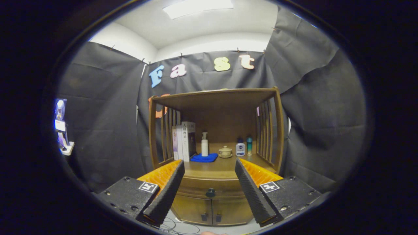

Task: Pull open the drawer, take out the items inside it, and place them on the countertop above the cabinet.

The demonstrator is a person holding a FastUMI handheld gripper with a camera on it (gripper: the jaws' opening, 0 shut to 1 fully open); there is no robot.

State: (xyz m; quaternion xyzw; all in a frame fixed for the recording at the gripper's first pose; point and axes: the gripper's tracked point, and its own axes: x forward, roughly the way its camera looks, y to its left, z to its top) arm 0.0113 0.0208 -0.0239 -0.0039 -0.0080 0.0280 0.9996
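the drawer (209,188) is closed, under the worktop (222,168) of the cabinet. the hand-held gripper (209,164) is released, fingers wide, well apart from its knob (210,193). next move: approach and clench the knob.

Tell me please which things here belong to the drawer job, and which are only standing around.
Job: drawer with its knob, shut; countertop; gripper, fingers open, knob between them.

Standing around: books, pump bottle, blue cloth, lidded cup, two small bottles.

Brown wooden cabinet (214,192) — blue cloth (204,158), white pump bottle (204,145), teal bottle (249,145) — dark knob (210,193).
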